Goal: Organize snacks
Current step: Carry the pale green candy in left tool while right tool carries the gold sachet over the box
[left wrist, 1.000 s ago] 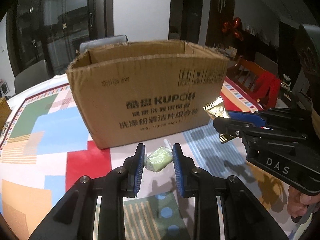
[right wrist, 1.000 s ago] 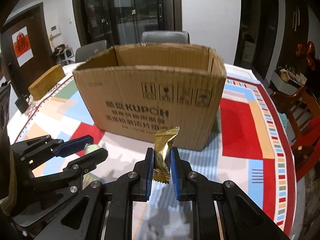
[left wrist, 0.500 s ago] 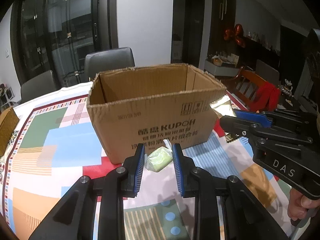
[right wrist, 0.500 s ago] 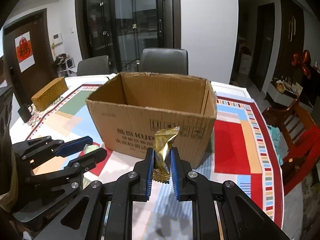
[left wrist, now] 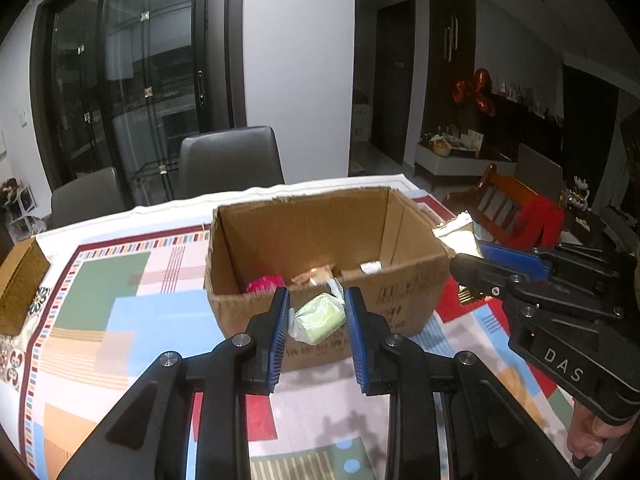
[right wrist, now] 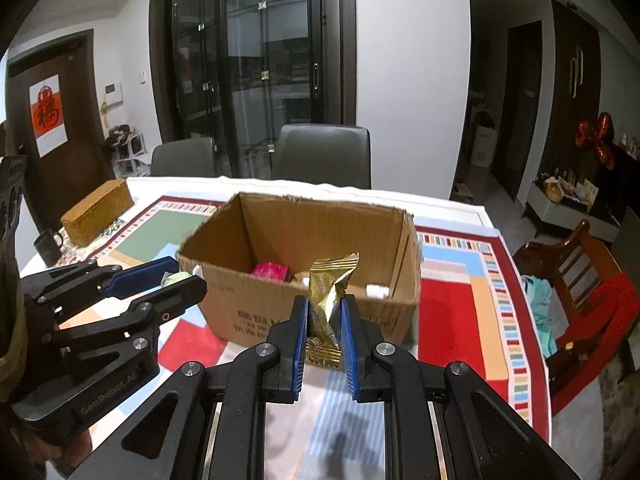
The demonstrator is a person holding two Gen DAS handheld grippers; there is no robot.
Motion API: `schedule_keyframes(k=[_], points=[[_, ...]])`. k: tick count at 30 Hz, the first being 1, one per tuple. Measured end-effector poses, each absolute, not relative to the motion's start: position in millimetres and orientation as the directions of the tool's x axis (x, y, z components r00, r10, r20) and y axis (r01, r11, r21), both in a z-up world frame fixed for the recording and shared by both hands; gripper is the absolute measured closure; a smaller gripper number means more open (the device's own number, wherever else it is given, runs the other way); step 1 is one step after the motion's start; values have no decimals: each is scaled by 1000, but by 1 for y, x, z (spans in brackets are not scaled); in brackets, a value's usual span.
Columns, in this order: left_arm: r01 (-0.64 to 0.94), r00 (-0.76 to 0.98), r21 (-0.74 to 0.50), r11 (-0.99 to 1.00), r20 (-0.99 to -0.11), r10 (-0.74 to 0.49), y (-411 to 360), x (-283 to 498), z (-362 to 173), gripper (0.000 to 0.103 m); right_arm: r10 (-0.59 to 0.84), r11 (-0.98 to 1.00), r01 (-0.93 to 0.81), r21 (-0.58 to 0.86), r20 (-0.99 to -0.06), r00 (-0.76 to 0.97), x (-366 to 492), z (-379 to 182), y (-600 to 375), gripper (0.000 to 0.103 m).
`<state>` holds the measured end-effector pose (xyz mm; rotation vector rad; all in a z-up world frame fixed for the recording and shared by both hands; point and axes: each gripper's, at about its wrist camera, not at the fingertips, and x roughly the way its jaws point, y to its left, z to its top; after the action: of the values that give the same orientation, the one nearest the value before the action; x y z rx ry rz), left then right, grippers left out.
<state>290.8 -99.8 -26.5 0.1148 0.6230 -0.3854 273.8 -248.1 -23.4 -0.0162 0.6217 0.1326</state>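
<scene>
An open cardboard box (left wrist: 256, 312) (right wrist: 384, 308) stands on the patterned table, with a pink snack (left wrist: 264, 283) (right wrist: 270, 271) and other wrapped pieces inside. My left gripper (left wrist: 318, 300) is shut on a pale green wrapped snack (left wrist: 320, 318), held in front of the box's near wall. Off to the right, the right gripper (right wrist: 324, 302) (left wrist: 468, 258) is shut on a gold wrapped snack (right wrist: 330, 292) (left wrist: 454, 232), raised beside the box's right corner. In the right wrist view the left gripper (right wrist: 184, 276) hangs at the box's left corner.
A woven golden box (right wrist: 98, 210) (left wrist: 18, 280) and a dark mug (right wrist: 48, 246) sit at the table's left end. Grey chairs (right wrist: 324, 156) stand behind the table. A wooden chair with red cloth (right wrist: 588, 280) stands to the right.
Both grippers have risen with their snacks, so the box's inside has come into view from above. Neither grip has changed.
</scene>
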Motion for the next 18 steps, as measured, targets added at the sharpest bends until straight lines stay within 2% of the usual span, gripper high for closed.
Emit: schedule_keyframes(k=[18], points=[[360, 771, 10, 933, -566, -291, -95, 338, -14, 75, 67, 995, -98, -27, -549, 833, 309, -4, -243, 85]])
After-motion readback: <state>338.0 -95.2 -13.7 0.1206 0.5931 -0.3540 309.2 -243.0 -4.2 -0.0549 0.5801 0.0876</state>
